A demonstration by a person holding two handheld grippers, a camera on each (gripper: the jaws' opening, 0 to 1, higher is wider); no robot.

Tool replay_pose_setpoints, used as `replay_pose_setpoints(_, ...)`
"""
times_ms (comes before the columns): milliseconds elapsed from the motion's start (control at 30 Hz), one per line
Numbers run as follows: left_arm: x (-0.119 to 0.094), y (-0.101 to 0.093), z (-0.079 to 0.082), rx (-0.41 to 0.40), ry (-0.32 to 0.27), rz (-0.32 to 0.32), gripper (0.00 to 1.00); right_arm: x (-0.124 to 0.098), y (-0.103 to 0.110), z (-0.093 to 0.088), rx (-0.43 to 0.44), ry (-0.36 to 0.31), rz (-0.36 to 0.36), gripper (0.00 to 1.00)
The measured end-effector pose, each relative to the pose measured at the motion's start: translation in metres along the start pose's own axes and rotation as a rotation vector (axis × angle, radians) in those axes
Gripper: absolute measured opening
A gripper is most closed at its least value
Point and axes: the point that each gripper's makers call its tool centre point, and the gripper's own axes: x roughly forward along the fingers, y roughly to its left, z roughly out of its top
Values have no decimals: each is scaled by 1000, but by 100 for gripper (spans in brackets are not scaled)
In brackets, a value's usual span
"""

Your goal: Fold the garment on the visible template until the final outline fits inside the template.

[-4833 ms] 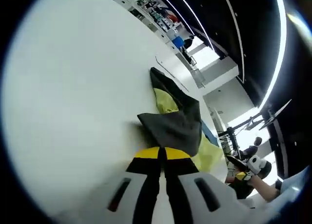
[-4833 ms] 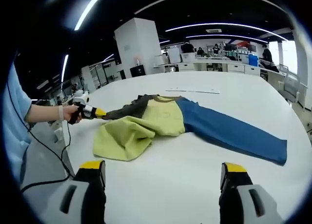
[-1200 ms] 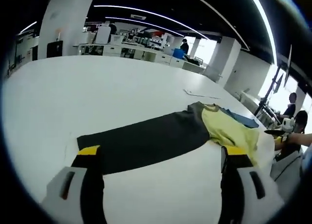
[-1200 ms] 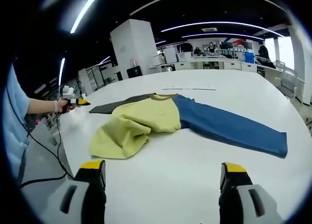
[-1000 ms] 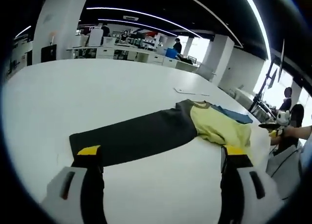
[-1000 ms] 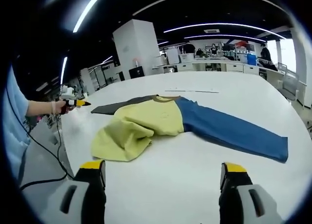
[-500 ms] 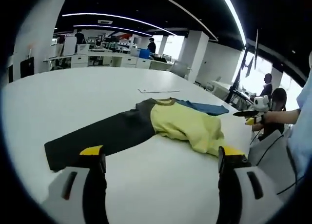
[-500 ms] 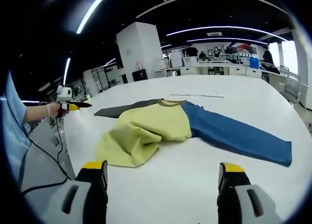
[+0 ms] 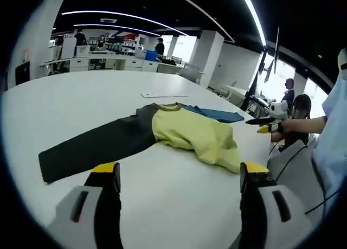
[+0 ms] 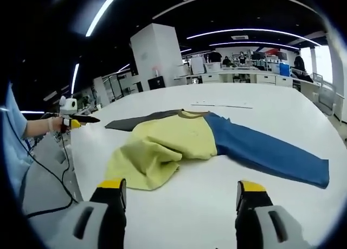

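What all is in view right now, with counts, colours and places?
long-sleeved garment: one, yellow body, dark grey sleeve and blue sleeve both spread flat, body bunched, lying on the table
large white table: one, white, under the garment
thin template outline: one, dark line, on the table beyond the collar
left gripper: one, white with yellow-tipped black jaws, open, empty, short of the garment
right gripper: one, same colours, open, empty, near the yellow hem
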Motion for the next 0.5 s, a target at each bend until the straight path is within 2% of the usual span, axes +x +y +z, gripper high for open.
replay_pose_setpoints(133,-2,-3,-4,-12,-1,-5,88,18,3,1,10,17,18,68)
replay_pose_setpoints(200,-3,-4,-6,-17,-1,-4,87,33,2,1,-14,35,1,62)
replay_pose_setpoints(300,-6,-5,-6,-39,-16,1,87,50,7,3,11,36,14,54)
replay_pose_setpoints(500,-15,-5,-8,-56,-26,11,87,71,14,2,8,60,27,47)
